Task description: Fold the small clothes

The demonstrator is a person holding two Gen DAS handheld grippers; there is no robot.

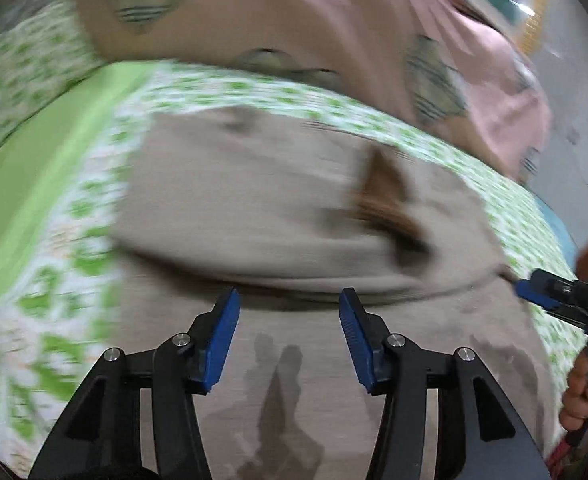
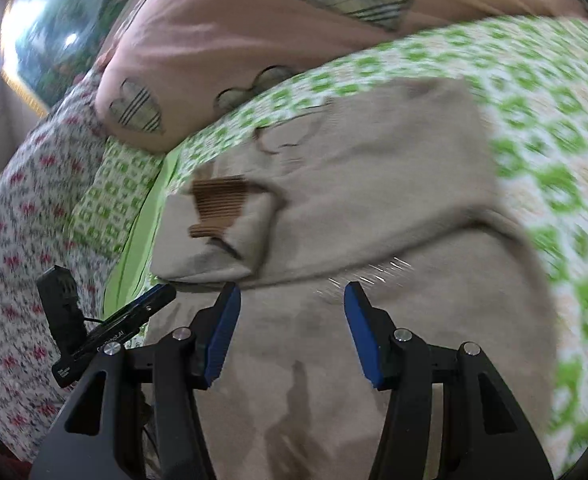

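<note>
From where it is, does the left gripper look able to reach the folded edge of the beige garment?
Probably yes. The left gripper is open just short of the beige garment, whose folded edge lies directly ahead with nothing in between. Motion blur hides the finer detail.

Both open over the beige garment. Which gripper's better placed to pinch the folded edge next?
Left, marginally. The left gripper is open with the beige garment presenting its folded edge straight across the gap; at the right gripper that edge slants away. Blurred, so tentative.

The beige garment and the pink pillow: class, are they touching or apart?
Apart. In the right wrist view a band of green patterned sheet lies between the beige garment and the pink pillow.
</note>
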